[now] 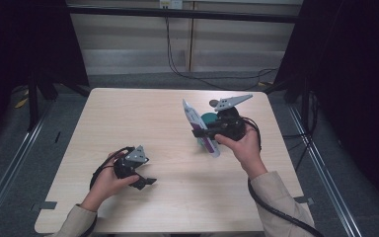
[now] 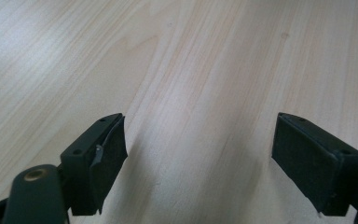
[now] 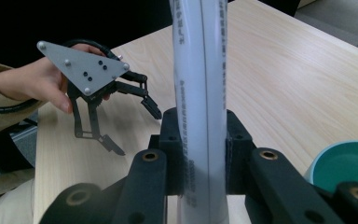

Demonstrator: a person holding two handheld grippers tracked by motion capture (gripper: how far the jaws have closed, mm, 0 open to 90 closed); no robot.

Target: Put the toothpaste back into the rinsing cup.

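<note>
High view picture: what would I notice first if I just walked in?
Probably the white tube, held up off the table right of the middle, pinched in the right claw. A teal cup sits just behind it. Down at the front left, the left claw hangs wide open over the bare wooden table.

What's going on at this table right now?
A person is working at a wooden table with a handheld tool in each hand. The right tool is shut on a white tube and holds it up off the table, next to a teal cup. The left tool sits low over bare wood near the person, its jaws open with nothing between them.
</note>
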